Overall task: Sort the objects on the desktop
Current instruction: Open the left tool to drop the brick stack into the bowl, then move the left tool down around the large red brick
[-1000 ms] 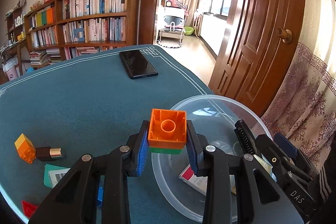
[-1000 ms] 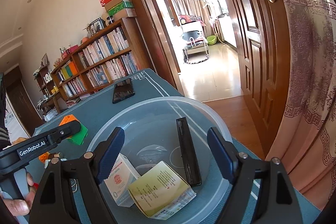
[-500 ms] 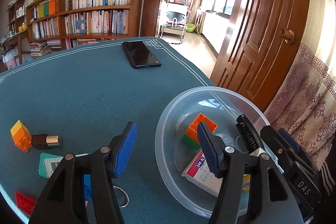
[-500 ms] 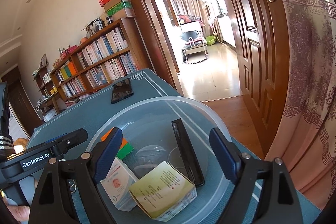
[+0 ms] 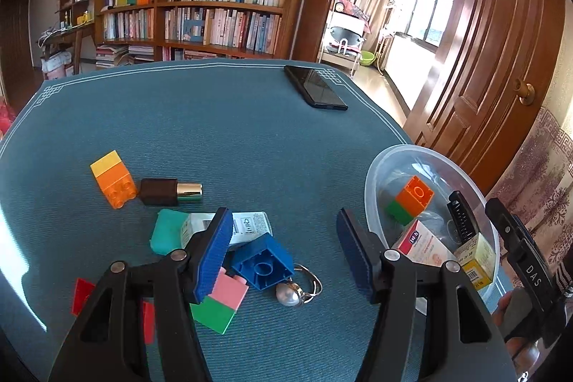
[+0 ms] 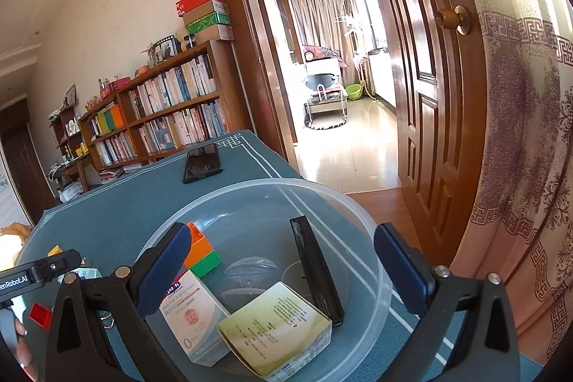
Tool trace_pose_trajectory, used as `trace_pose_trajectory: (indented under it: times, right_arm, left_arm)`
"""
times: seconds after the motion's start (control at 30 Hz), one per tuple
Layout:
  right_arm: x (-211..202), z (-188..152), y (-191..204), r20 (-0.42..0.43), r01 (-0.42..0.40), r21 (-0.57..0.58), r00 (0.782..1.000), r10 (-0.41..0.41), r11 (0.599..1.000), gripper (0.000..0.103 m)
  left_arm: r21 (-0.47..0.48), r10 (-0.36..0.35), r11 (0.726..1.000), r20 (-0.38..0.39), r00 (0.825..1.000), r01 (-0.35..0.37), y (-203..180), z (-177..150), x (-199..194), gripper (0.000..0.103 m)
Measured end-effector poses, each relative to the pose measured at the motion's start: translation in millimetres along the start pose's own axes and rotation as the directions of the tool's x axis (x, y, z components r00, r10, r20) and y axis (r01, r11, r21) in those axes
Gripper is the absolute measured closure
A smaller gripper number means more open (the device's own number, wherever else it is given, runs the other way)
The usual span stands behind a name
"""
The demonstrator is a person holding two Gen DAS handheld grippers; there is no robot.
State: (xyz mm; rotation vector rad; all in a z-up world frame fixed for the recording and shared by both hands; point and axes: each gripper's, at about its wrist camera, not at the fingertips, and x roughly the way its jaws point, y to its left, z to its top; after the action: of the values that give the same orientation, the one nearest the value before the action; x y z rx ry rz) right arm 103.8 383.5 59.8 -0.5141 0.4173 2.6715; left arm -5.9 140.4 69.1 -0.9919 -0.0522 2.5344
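Orange-and-green block [image 5: 412, 199] now lies in the clear bowl [image 5: 379, 167] at the table's right edge, no longer clamped in the left gripper [image 5: 283, 249], so one more item is sorted. That gripper, jaws parted and empty, has swung back, angled down over the blue brick [image 5: 263, 262] near the front edge. The right gripper [image 6: 283, 264] hovers over the bowl, its empty jaws opening wide.

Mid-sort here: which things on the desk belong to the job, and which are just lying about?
Job:
clear bowl
blue brick
pink-green brick
yellow-orange brick
lipstick
teal box
key ring
red pieces

Lying about:
phone
bookshelf
door
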Motion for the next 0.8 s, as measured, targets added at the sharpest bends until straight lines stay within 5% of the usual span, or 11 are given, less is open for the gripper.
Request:
trace_pose_trajectory:
  times: [0.47, 0.8]
  right_arm:
    - [-1.0, -5.0, 9.1, 0.001, 0.037, -0.044, 0.999, -0.037, 0.998, 0.001]
    - [1.5, -5.7, 7.5, -0.017, 0.077, -0.043, 0.997, -0.077, 0.996, 0.001]
  left_arm:
    - [-0.128, 0.151, 0.98, -0.021, 0.988, -0.153, 84.1, -36.4, -29.7, 0.039]
    - [-0.192, 0.164, 0.967, -0.032, 0.986, -0.168, 109.6, -60.6, -43.0, 0.039]
